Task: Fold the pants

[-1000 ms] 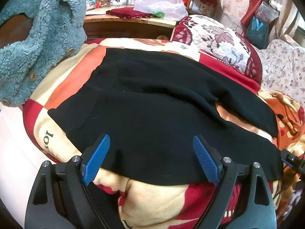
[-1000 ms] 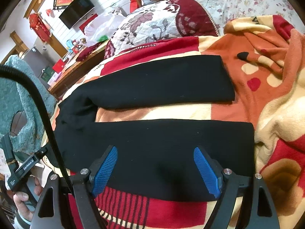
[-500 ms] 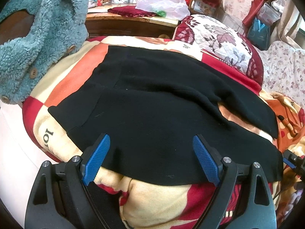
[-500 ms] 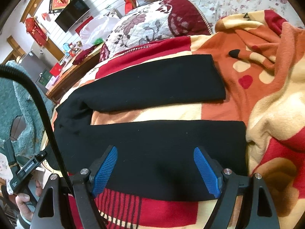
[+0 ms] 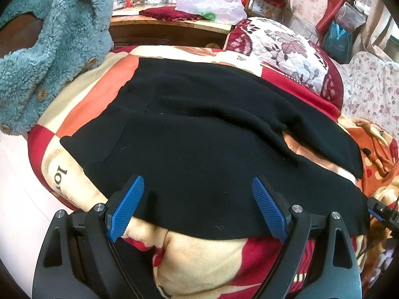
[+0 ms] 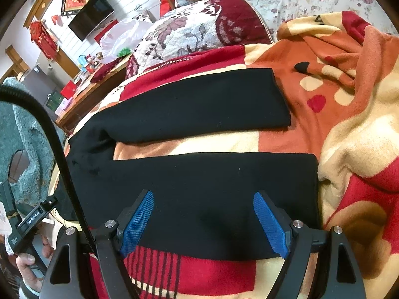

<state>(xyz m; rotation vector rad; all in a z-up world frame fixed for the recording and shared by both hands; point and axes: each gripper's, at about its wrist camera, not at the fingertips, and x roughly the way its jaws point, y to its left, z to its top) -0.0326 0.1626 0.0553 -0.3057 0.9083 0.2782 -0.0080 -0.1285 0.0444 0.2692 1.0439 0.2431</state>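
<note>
We've eased both wide-apart grippers, left gripper (image 5: 197, 206) and right gripper (image 6: 203, 220), closer over the black knit pants' (image 6: 212, 191) near edge; grasp comes next.

Even, bright indoor light; sharp centres (edges bowed, corners vignetted black).

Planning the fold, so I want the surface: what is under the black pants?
A patterned fleece blanket lies under the pants, showing between the two legs and all around. Whatever lies beneath the blanket is hidden.
</note>
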